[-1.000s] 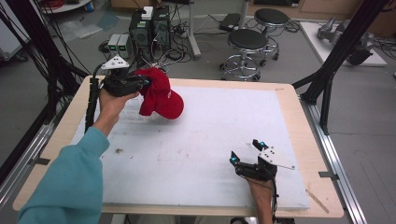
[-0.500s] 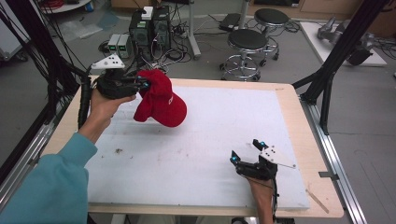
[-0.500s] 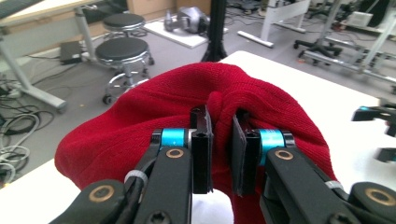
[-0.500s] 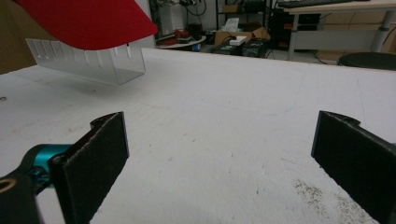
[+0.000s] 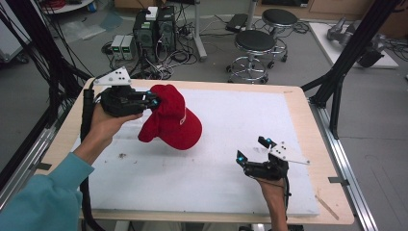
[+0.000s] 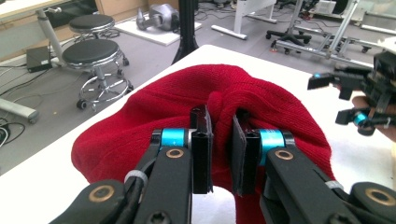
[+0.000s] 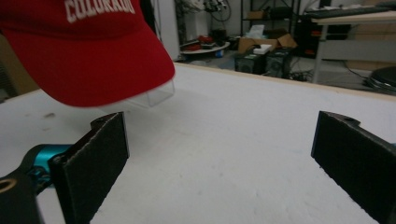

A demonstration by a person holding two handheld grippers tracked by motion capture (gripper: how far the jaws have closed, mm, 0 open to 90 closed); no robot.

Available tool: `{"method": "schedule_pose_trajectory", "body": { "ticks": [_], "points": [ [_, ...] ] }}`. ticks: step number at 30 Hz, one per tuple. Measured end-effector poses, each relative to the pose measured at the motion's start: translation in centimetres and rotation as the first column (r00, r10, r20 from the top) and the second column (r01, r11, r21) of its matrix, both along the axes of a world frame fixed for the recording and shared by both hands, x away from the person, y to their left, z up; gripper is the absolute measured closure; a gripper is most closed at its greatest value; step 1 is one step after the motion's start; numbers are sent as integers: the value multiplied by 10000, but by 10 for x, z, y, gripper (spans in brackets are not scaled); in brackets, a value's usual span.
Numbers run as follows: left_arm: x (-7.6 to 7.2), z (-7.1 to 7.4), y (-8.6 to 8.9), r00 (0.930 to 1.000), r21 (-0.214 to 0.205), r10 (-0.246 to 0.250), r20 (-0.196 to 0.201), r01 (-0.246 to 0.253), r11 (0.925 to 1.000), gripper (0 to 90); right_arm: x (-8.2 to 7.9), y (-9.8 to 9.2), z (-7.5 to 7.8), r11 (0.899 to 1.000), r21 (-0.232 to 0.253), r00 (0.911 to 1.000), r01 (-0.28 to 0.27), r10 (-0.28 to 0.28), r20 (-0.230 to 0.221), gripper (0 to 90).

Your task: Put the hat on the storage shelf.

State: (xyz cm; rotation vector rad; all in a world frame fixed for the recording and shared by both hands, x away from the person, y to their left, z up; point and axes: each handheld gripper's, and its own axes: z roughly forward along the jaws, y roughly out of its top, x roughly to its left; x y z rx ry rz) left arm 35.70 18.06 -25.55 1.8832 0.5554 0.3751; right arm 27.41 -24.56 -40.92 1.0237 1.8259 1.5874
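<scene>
Left gripper fingers pinch red knit cap fabric, holding it off the white table, far-left side. Right gripper jaws spread wide, empty, low over the near-right area.

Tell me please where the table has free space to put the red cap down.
The white mat is bare between the red cap and the right gripper, and along its far right side. It is crowded only at the far left, where the left gripper holds the cap up.
</scene>
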Motion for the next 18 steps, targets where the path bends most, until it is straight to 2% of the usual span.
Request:
{"method": "schedule_pose_trajectory", "body": {
  "ticks": [2, 3, 8, 10, 13, 18],
  "points": [
    [-3, -2, 0, 10000, 28, -34, -5, 34, 10000, 802, 3, 6, 16, 9993, -25, 9993, -386, 386, -15, 30],
    [-5, -3, 0, 10000, -18, -26, -26, 26, 10000, 802, 3, 6, 16, 9993, -25, 9993, -386, 386, -15, 30],
    [-13, -12, -1, 9996, -82, -181, -205, 180, 9998, 802, 9, 19, 36, 9946, -131, 9946, -1033, 1033, -61, 30],
    [-15, -15, -2, 9993, -50, -232, -297, 231, 9997, 802, 12, 29, 47, 9884, -260, 9887, -1496, 1495, -53, 30],
    [-17, -18, -4, 9990, -86, -307, -328, 304, 9995, 802, 15, 36, 55, 9832, -384, 9839, -1785, 1782, -104, 30],
    [-22, -21, -8, 9985, -26, -452, -311, 451, 9990, 802, 23, 53, 71, 9645, -605, 9664, -2572, 2566, -183, 38]
  ]
}}
